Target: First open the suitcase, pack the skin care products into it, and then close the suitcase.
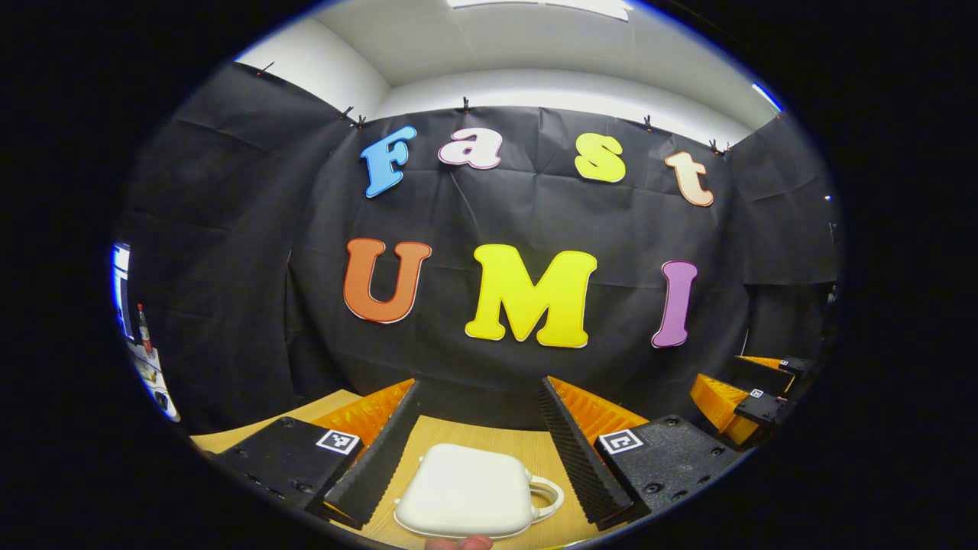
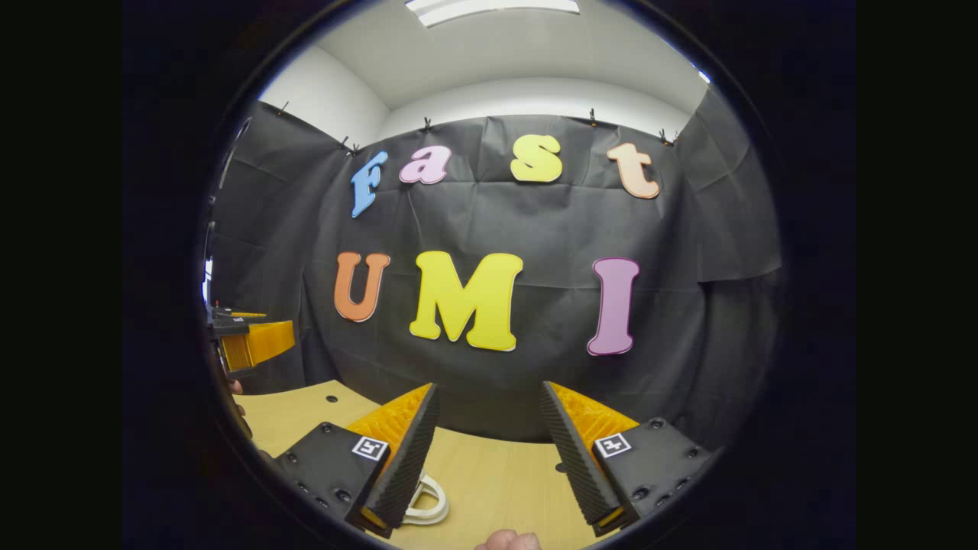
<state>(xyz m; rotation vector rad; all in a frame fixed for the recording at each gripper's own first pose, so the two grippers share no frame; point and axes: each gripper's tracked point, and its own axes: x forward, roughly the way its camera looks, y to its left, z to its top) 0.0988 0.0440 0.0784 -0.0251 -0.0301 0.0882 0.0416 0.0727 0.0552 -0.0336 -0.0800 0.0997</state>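
A small white suitcase (image 1: pixel 467 493) with a loop handle on its right side lies flat and closed on the wooden table (image 1: pixel 474 431), low in the left gripper view. My left gripper (image 1: pixel 480 416) hangs above it, open, its fingers spread on either side with nothing between them. In the right gripper view only the suitcase's white handle (image 2: pixel 428 500) peeks out beside the left finger. My right gripper (image 2: pixel 489 420) is open and empty over bare wood. The right gripper (image 1: pixel 752 397) also appears at the far right of the left gripper view, and the left gripper (image 2: pixel 248 340) at the far left of the right gripper view.
The black cloth wall (image 1: pixel 535 229) closes off the back of the table a short way beyond the fingers. A shelf with a red bottle (image 1: pixel 144 328) stands at the far left. A fingertip of a hand (image 2: pixel 508 541) shows at the bottom edge.
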